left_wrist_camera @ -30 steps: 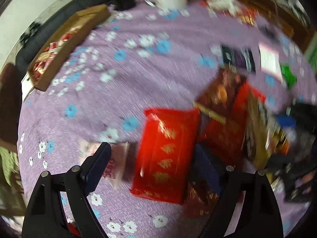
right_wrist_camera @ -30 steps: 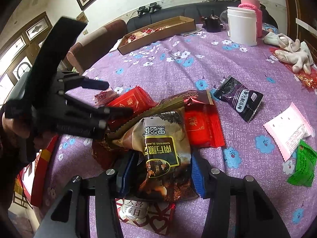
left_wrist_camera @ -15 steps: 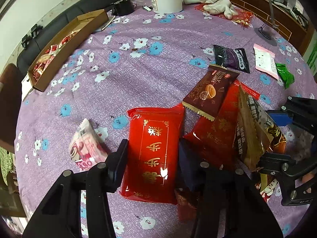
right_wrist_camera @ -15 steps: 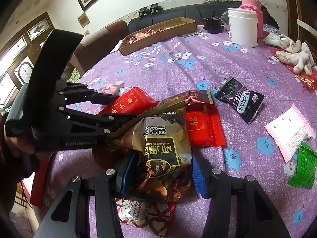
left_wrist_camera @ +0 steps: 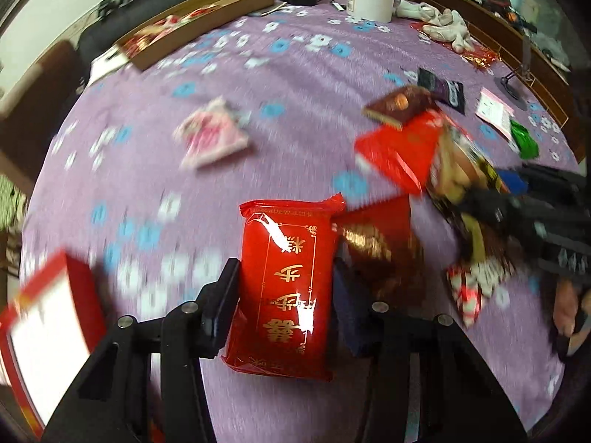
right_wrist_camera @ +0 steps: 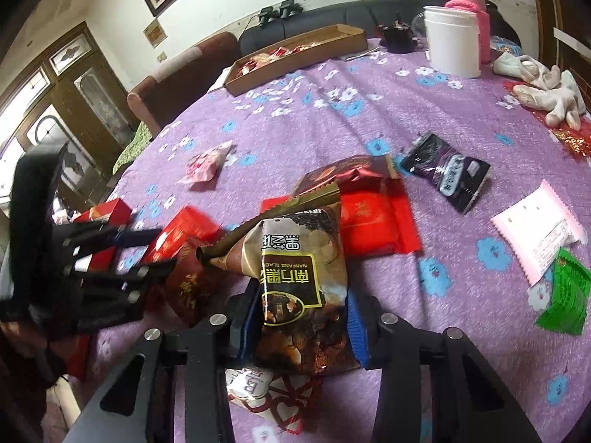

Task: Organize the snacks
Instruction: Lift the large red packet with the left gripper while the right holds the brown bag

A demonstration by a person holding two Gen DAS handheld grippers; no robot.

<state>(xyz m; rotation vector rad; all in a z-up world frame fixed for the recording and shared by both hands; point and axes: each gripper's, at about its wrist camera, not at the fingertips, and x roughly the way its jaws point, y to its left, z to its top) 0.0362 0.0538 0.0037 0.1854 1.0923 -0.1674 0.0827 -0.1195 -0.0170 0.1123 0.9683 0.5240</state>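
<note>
My left gripper point(left_wrist_camera: 286, 288) is shut on a red snack pack with gold lettering point(left_wrist_camera: 286, 277) and holds it above the purple flowered tablecloth point(left_wrist_camera: 295, 74). It also shows in the right wrist view point(right_wrist_camera: 181, 234), with the left gripper point(right_wrist_camera: 155, 251) at the left. My right gripper point(right_wrist_camera: 299, 317) is shut on a brown snack bag point(right_wrist_camera: 295, 273), which also shows in the left wrist view point(left_wrist_camera: 465, 192). A heap of red and brown packs point(right_wrist_camera: 369, 214) lies behind it.
A long cardboard box point(right_wrist_camera: 295, 55) with snacks stands at the far side. A white jar point(right_wrist_camera: 452, 46), gloves point(right_wrist_camera: 543, 85), a dark purple pack point(right_wrist_camera: 447, 170), a pink-white pack point(right_wrist_camera: 539, 225), a green pack point(right_wrist_camera: 565, 295), a pink pack point(right_wrist_camera: 205, 164) and a red box point(left_wrist_camera: 48, 313) lie about.
My left gripper has closed on the red pack, lifted it and pulled it back left, away from the heap. The right gripper keeps its hold on the brown bag.
</note>
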